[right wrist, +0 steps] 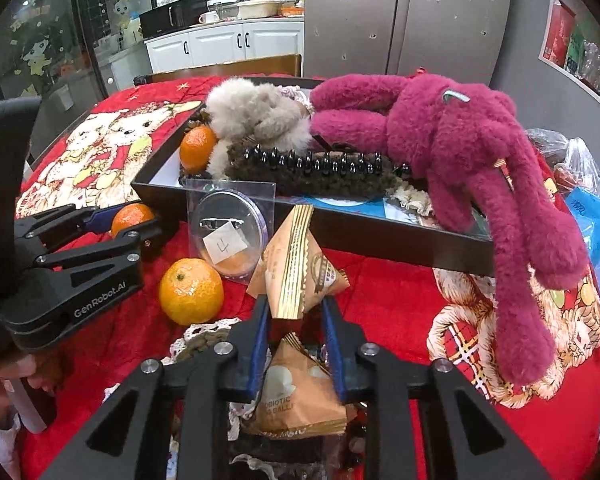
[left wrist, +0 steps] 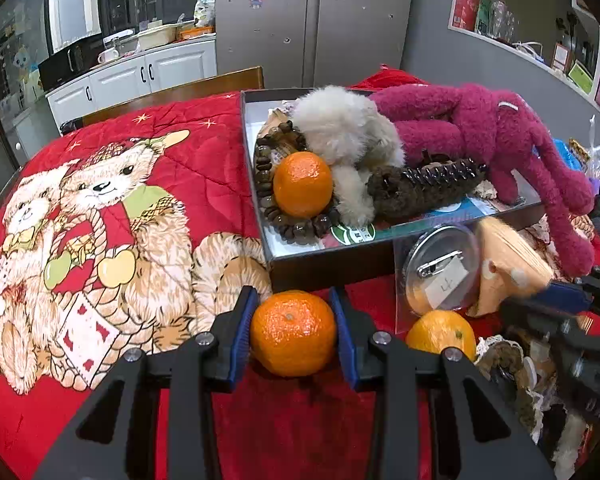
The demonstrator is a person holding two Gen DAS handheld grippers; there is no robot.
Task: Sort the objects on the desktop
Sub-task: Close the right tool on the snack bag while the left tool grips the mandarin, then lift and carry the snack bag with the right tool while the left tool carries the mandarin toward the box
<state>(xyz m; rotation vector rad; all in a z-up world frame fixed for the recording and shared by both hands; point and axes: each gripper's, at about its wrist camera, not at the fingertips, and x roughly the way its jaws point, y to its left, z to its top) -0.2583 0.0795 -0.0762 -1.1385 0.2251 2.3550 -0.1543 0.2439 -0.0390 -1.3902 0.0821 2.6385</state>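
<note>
Red quilt (left wrist: 220, 152) busy. My left gripper (left wrist: 294, 332) pinches mandarin (left wrist: 293, 333); right gripper (right wrist: 294, 320) pinches snack packet (right wrist: 296, 264). Lift both clear over box (left wrist: 332, 268) rim, release gently.

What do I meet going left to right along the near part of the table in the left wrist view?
Teddy bear print on the red quilt → orange held in the left gripper → second orange → orange snack packet in the right gripper.
</note>
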